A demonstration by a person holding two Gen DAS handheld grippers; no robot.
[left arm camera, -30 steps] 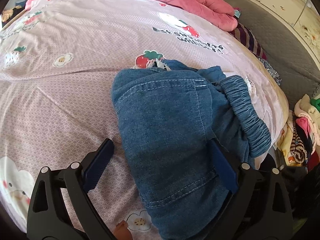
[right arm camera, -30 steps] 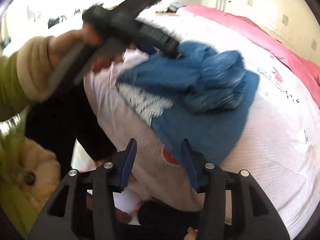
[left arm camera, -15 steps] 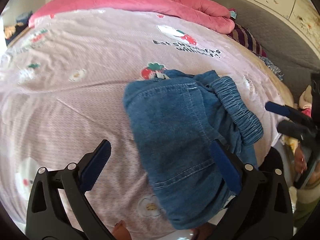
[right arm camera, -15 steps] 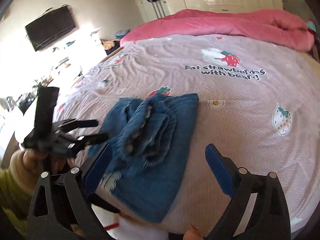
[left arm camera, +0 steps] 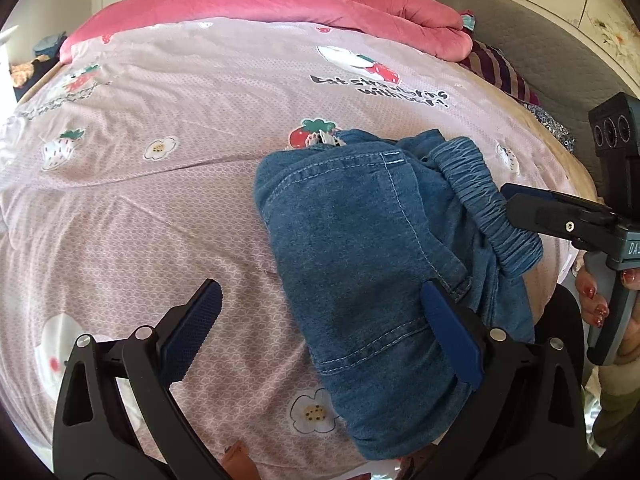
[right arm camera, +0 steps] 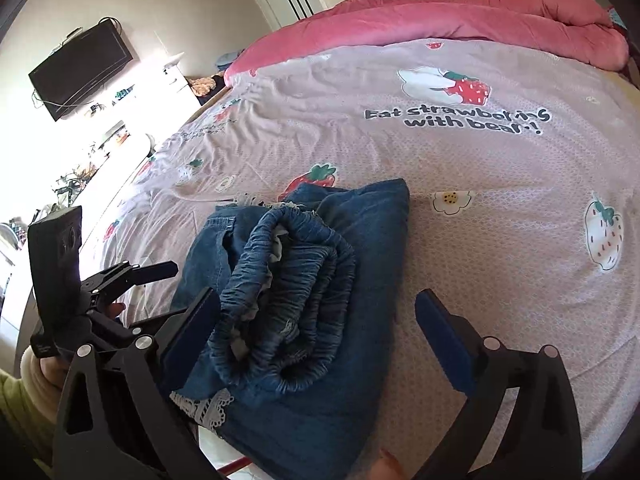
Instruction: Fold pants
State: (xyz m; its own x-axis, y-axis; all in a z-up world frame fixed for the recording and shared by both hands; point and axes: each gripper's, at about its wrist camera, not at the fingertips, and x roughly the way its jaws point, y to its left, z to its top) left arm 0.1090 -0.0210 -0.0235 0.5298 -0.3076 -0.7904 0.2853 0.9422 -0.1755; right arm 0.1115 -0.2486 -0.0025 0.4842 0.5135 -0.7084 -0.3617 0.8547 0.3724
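Folded blue denim pants [left arm camera: 360,248] lie in a thick bundle near the front edge of the bed, the gathered elastic waistband [right arm camera: 288,300] on top and a lace trim at the near corner. My left gripper [left arm camera: 324,326] is open above the bundle's left half; its right finger hangs over the denim and its left over bare sheet. My right gripper [right arm camera: 318,340] straddles the waistband end, its jaws still opening, with the pads clear of the cloth. One of the right gripper's fingers [left arm camera: 552,216] shows beside the waistband in the left wrist view.
The pants lie on a pink strawberry-print sheet [right arm camera: 500,240]. A rolled pink duvet [left arm camera: 280,0] lies along the far side. A grey padded headboard [left arm camera: 540,40] and striped cloth [left arm camera: 500,72] are at the right. A wall television [right arm camera: 80,68] hangs at the left.
The right gripper has rolled level, swung over the waistband end and spread its jaws wide. It has come into the left wrist view at the right. The left gripper has hardly moved.
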